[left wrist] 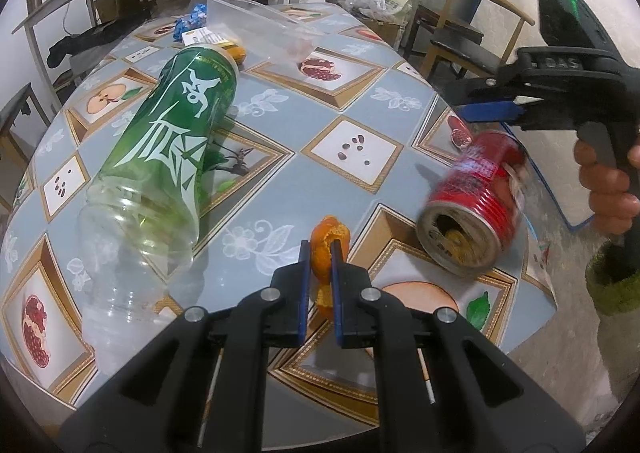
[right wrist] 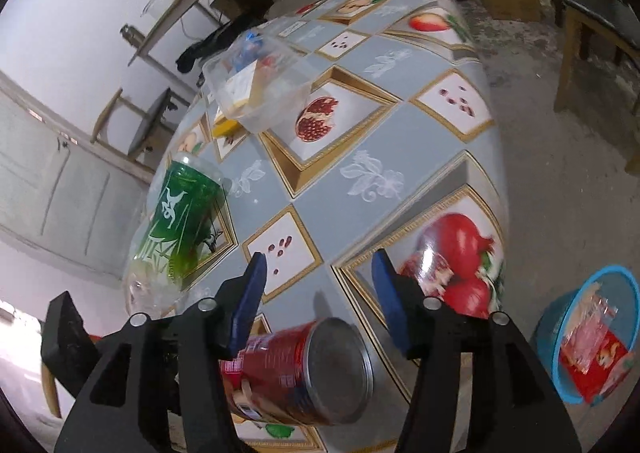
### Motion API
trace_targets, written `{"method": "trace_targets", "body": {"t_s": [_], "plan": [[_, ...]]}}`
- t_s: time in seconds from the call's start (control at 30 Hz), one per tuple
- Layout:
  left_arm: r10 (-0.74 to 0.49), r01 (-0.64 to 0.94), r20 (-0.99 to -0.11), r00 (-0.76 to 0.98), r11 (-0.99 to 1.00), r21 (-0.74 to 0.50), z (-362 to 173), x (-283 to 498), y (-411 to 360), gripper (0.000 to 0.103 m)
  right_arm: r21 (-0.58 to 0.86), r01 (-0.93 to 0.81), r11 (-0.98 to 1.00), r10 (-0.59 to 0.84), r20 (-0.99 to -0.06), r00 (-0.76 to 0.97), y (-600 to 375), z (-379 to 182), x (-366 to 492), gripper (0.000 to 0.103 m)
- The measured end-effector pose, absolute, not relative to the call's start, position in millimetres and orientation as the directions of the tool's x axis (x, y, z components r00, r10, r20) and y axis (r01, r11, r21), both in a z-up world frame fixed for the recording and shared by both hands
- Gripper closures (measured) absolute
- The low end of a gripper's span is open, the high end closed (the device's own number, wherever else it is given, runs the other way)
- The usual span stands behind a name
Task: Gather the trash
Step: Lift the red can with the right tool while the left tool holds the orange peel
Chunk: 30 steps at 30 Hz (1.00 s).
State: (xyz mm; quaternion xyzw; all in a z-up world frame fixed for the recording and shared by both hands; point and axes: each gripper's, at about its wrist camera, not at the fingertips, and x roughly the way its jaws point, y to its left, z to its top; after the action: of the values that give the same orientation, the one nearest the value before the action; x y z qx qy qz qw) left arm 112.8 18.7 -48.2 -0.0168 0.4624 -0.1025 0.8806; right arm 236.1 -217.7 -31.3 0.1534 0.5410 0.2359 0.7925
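Note:
My left gripper (left wrist: 320, 249) is shut on a curled orange peel (left wrist: 330, 231) just above the fruit-patterned tablecloth (left wrist: 352, 109). A red tin can (left wrist: 476, 193) lies on its side near the table's right edge, its open end toward the left wrist camera and its image blurred. My right gripper (right wrist: 320, 257) hangs over it with its blue pads spread wide. The can (right wrist: 304, 369) shows low between the finger bases, and the pads do not press on it. A large green-labelled plastic bottle (left wrist: 172, 141) lies on its side at the left.
A clear plastic container (right wrist: 256, 89) with wrappers sits at the far end of the table. A blue basket (right wrist: 548, 341) holding packaging stands on the floor to the right of the table. A wooden chair (left wrist: 460, 41) and cardboard boxes stand beyond.

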Motion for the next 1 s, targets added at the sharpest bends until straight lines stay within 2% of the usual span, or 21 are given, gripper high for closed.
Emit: {"method": "trace_targets", "body": {"t_s": [0.17,0.23,0.3,0.47,0.63,1.0], "plan": [[-0.192,0.167,-0.807,0.559,0.979,-0.118,-46,112,18,0.095,0.542,-0.118,0.832,0.549,-0.775,0.312,-252,-30,204,0.042],[-0.191,0.164,-0.807,0.558,0.979,-0.118,-46,113,20,0.095,0.562,-0.071,0.824,0.552,-0.768,0.326,-272,-30,178,0.035],[-0.190,0.162,-0.810,0.554,0.980,-0.119,-47,114,20,0.095,0.600,-0.015,0.800,0.571,-0.753,0.327,-288,-34,152,0.033],[-0.196,0.167,-0.814,0.547,0.978,-0.123,-50,115,17,0.095,0.716,0.099,0.691,0.676,-0.689,0.261,-286,-64,122,0.033],[-0.201,0.176,-0.807,0.555,0.977,-0.121,-45,110,14,0.095,0.758,0.139,0.637,0.708,-0.647,0.284,-266,-79,141,0.032],[-0.196,0.175,-0.798,0.570,0.978,-0.115,-38,103,14,0.095,0.759,0.134,0.637,0.701,-0.643,0.308,-235,-81,194,0.032]]}}
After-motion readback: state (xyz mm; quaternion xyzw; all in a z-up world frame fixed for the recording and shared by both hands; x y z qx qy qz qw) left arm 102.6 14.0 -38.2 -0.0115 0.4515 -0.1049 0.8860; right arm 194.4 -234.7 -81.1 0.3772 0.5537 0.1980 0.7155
